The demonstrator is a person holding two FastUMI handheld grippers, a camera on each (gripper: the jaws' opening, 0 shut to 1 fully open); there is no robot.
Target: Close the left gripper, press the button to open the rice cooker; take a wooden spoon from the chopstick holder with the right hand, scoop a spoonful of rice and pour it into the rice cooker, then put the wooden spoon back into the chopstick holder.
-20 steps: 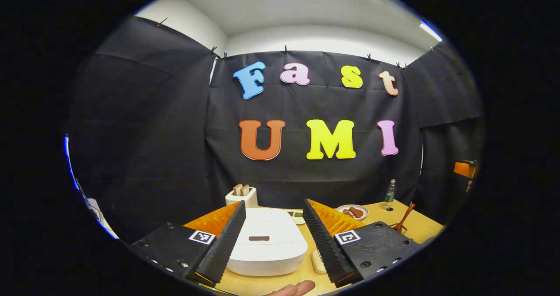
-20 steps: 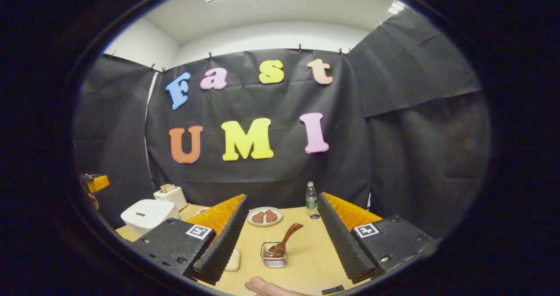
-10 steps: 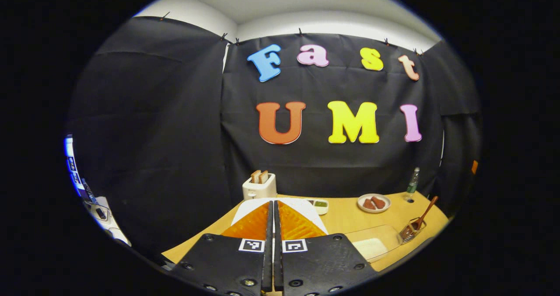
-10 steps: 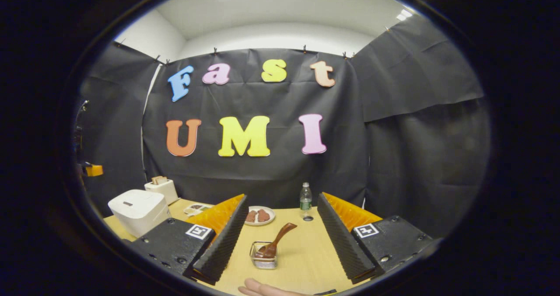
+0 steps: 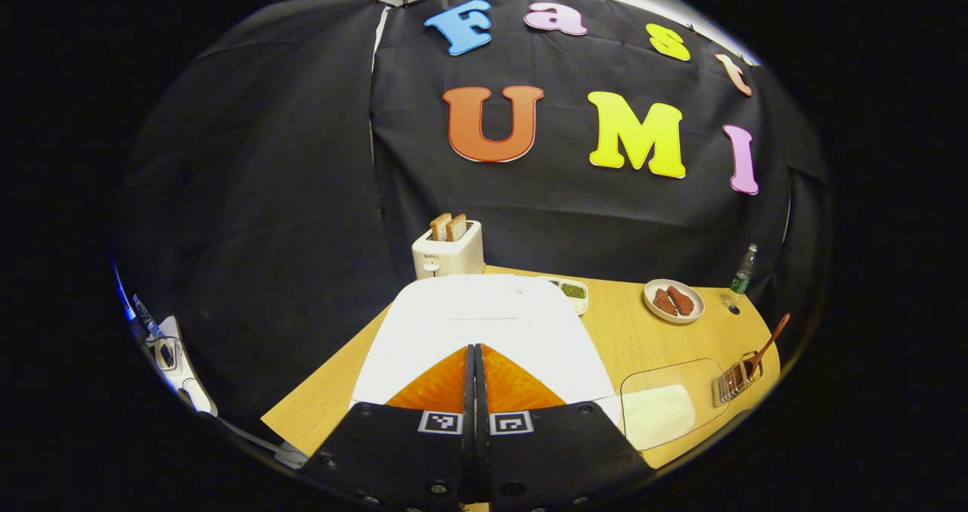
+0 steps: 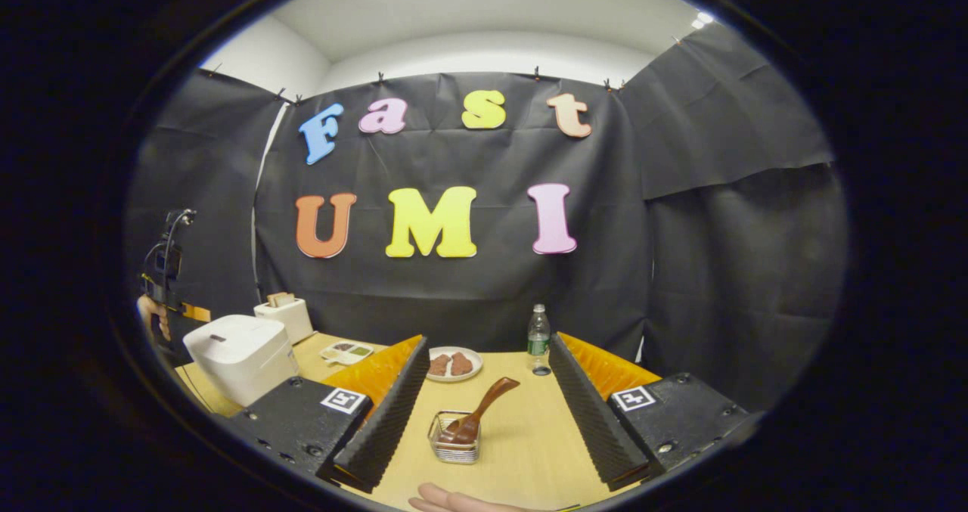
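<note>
In the left gripper view, the left gripper (image 5: 474, 353) has its two fingers pressed flat together with nothing between them, their tips poised over the closed white lid of the rice cooker (image 5: 484, 323); whether they touch the lid cannot be told. In the right gripper view, the right gripper (image 6: 484, 376) has its fingers spread wide and holds nothing. Between them, farther off on the table, stands the wire chopstick holder (image 6: 454, 447) with the wooden spoon (image 6: 476, 419) leaning out of it, handle tilted up to the right.

Half a second ago the left gripper was already closed; since then it has tipped downward and moved nearer the cooker, whose lid now looks larger. One second ago its fingers were wide apart. The right gripper has barely shifted.

The wooden table (image 5: 628, 338) also carries a toaster (image 5: 448, 249) with two slices of bread behind the cooker, a small divided dish (image 5: 571, 291), a plate of brown food (image 5: 673, 300), a water bottle (image 6: 538, 338) and a clear container of rice (image 5: 665, 410) just beside the chopstick holder. Black cloth walls the booth
</note>
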